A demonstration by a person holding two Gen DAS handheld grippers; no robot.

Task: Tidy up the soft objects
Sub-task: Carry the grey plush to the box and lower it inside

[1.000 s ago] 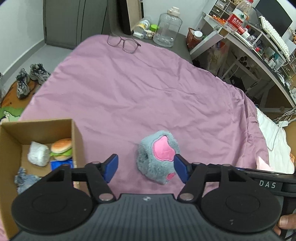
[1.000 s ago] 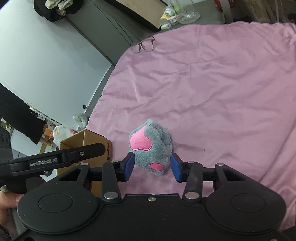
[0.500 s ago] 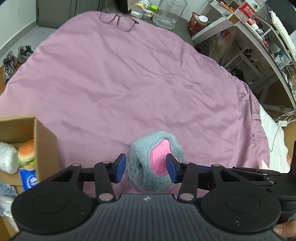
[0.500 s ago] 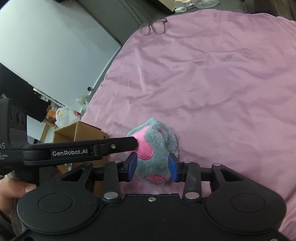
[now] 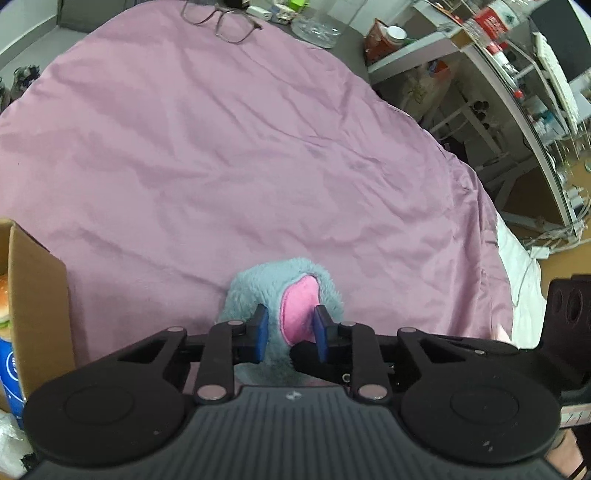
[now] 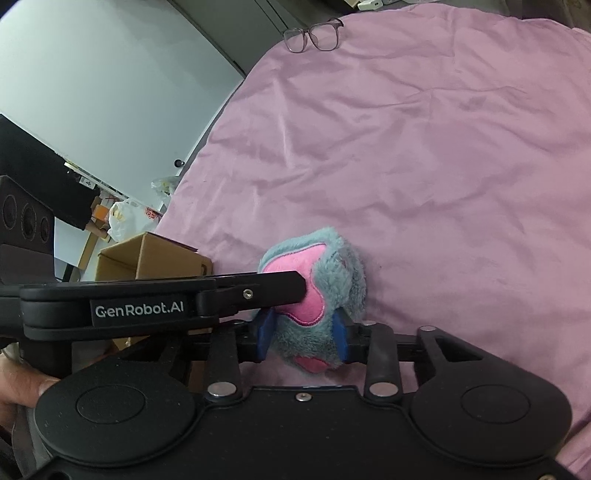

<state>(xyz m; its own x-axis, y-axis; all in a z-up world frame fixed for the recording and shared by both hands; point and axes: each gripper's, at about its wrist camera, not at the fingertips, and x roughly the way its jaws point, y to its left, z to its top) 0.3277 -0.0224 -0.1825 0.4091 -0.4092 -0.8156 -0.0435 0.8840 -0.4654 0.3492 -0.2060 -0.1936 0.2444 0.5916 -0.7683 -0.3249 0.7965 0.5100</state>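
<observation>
Two hand-held grippers close in on a plush toy (image 5: 284, 295) lying on a pink bedspread (image 5: 229, 155), the grey-blue fur and pink patches of the toy squeezed from both sides. The left gripper (image 5: 289, 334) has its blue pads (image 5: 260, 332) narrowed onto the toy, one pad sunk in the fur and the other against the pink patch, so it appears to have hold of it. The right gripper (image 6: 302, 335) likewise has its blue pads (image 6: 340, 336) pressed into the fur on either side of the toy (image 6: 314, 291), fingers drawn close together around it. Seen from the right wrist, a black finger of the left gripper lies across the toy's upper pink patch. A cardboard box (image 5: 35, 291) stands just to the left of the toy on the bedspread, with a toy burger (image 5: 3, 302) showing inside it at the frame edge. A pair of glasses (image 6: 313, 35) rests far beyond the toy, at the far edge of the bedspread (image 6: 424, 147). A cluttered desk (image 5: 524, 85) stands beyond the toy to the right, off the bed.
</observation>
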